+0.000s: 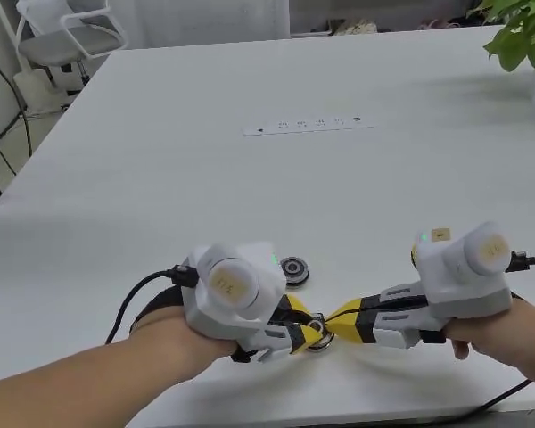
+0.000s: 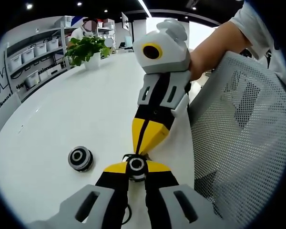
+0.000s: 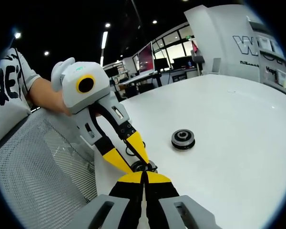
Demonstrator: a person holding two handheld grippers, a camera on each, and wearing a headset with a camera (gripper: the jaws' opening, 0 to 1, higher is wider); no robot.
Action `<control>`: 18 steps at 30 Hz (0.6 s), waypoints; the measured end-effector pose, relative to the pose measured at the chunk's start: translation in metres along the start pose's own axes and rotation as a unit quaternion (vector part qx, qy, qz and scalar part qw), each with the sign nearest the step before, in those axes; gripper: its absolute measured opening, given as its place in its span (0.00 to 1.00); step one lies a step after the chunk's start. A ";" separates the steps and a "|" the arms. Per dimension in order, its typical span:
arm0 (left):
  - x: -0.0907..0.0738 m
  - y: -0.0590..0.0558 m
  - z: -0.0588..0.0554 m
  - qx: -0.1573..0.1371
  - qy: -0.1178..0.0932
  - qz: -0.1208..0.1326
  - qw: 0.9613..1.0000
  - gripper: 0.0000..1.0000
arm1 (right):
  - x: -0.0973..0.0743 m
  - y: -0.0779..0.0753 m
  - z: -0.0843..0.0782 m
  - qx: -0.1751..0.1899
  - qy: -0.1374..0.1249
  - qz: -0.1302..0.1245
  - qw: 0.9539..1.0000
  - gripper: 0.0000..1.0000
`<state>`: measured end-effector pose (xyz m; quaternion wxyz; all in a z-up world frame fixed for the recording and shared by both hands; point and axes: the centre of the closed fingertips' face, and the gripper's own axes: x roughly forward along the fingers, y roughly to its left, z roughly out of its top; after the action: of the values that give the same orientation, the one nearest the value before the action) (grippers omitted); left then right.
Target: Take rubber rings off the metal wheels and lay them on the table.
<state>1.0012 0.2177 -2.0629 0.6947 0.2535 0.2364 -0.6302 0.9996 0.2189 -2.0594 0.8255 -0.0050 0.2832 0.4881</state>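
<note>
**Item 1.** Small silver metal wheel with a black rubber ring (image 2: 136, 165). Location: near edge of the white worktop (image 1: 250, 178), between the two grippers. Ring apparently still seated on the rim.

**Item 2.** Left gripper (image 1: 301, 332). Its yellow-tipped jaws pinch item 1 from either side, just above the worktop.

**Item 3.** Right gripper (image 3: 144, 177). Its jaws are pressed together, tips meeting item 1 at its rim from the opposite side. Whether rubber is caught between them cannot be told.

**Item 4.** Second silver metal wheel with a black rubber ring (image 1: 294, 269). It lies flat on the worktop just beyond the grippers, with its ring on, untouched.

**Step in hand (judged):** stripping the ring from item 1, with the left gripper as holder and the right as puller. No loose ring is seen on the worktop, so the task looks to be at its start.

**Next move (judged):** the right tips need a firm bite on the rubber edge, then a pull away from the rim while the left grip stays steady. The freed ring goes flat on the worktop. Item 4 follows.
</note>
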 end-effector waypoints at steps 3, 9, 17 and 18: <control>0.000 0.000 0.000 0.000 0.000 0.000 1.000 0.07 | 0.001 0.001 0.000 -0.002 0.002 0.001 1.000 0.00; 0.000 0.000 0.000 0.000 -0.001 0.000 1.000 0.07 | 0.002 0.004 0.002 -0.006 0.000 0.005 1.000 0.00; 0.000 0.000 0.000 -0.001 -0.002 0.000 1.000 0.07 | 0.004 0.005 0.005 -0.004 -0.009 0.011 1.000 0.00; 0.000 0.000 0.000 -0.001 -0.003 0.000 1.000 0.07 | 0.003 0.003 0.004 -0.002 -0.009 0.008 1.000 0.00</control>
<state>1.0015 0.2175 -2.0627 0.6955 0.2511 0.2351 -0.6308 1.0002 0.2241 -2.0566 0.8240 0.0005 0.2750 0.4953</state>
